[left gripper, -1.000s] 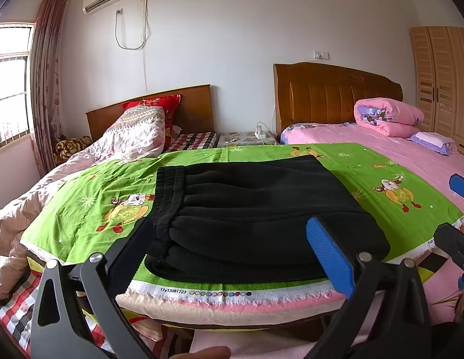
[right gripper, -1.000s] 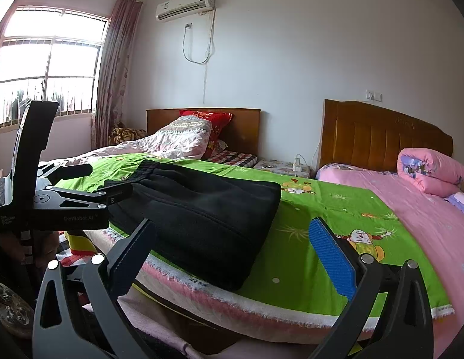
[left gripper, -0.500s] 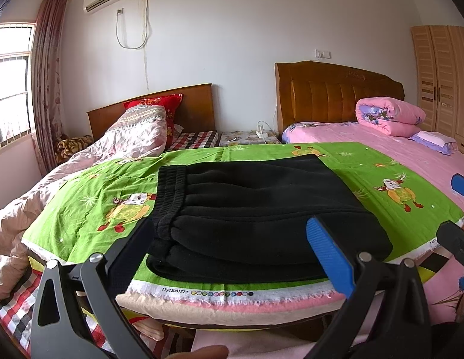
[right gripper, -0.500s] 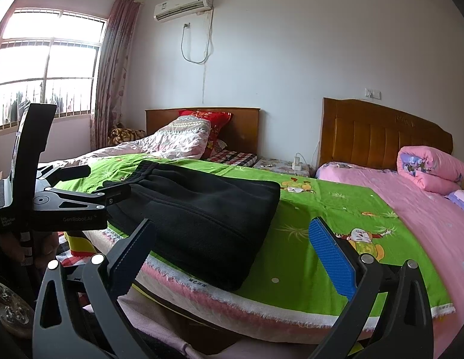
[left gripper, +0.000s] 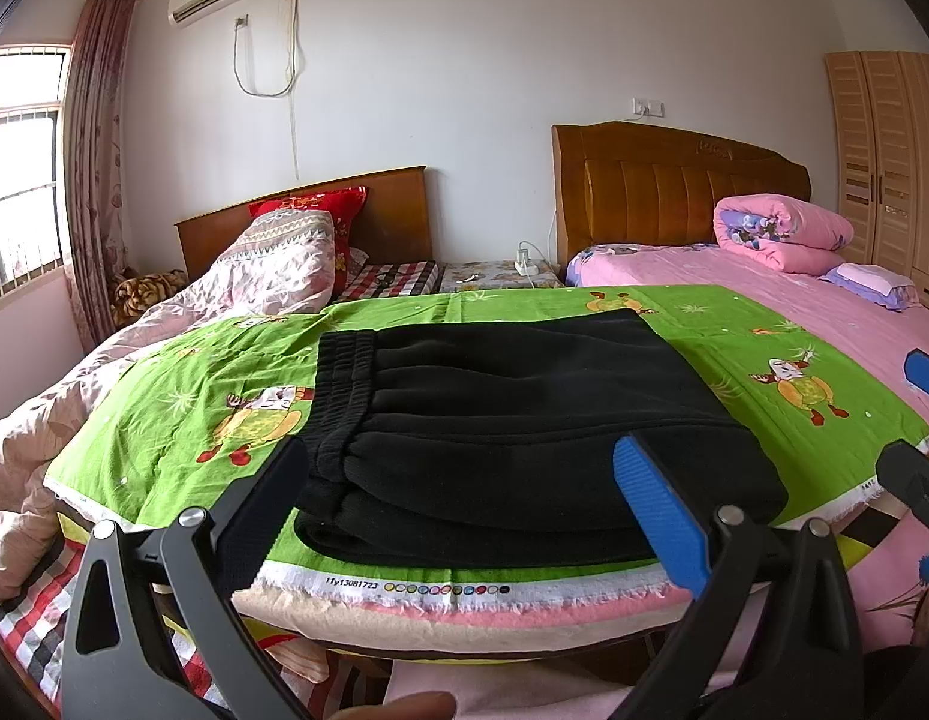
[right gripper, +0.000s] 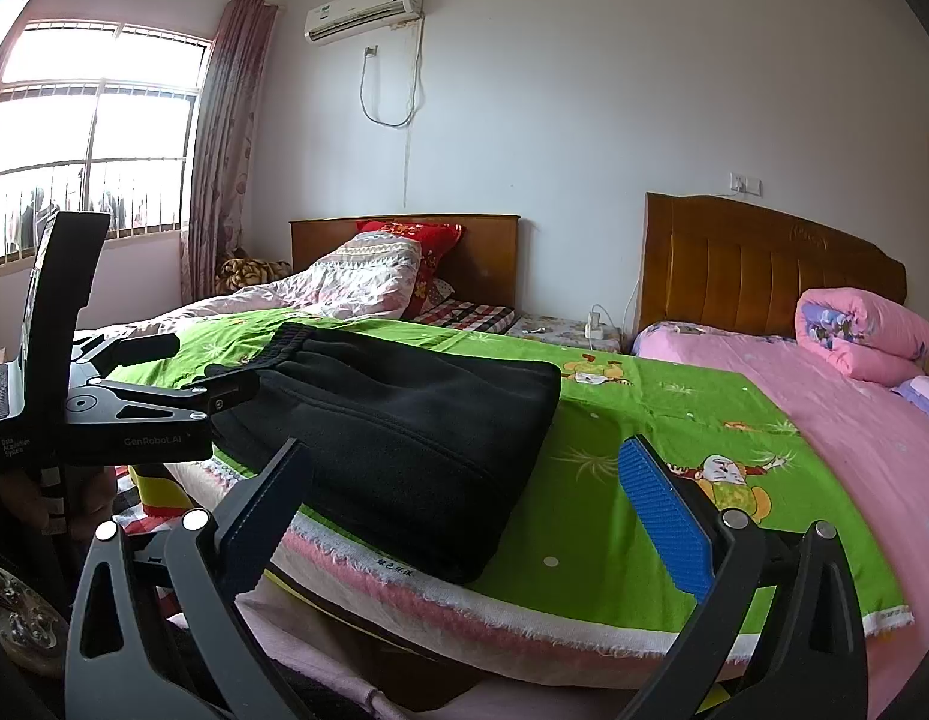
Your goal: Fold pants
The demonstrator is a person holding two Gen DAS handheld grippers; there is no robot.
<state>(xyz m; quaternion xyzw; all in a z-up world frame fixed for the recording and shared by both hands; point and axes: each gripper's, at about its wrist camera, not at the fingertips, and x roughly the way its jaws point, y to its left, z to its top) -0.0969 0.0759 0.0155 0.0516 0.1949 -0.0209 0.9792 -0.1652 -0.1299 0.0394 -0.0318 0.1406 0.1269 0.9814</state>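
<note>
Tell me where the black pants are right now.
The folded black pants lie on the green cartoon sheet at the bed's near edge, straight ahead of the open left gripper, left of the right gripper.

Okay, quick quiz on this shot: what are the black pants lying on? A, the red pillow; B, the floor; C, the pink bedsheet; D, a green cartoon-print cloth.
D: the folded black pants rest on the green cartoon-print cloth spread over the bed, with both grippers open and off them.

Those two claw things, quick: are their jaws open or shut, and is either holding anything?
Left gripper: jaws open, holding nothing, near the folded black pants.
Right gripper: jaws open, holding nothing.
</note>
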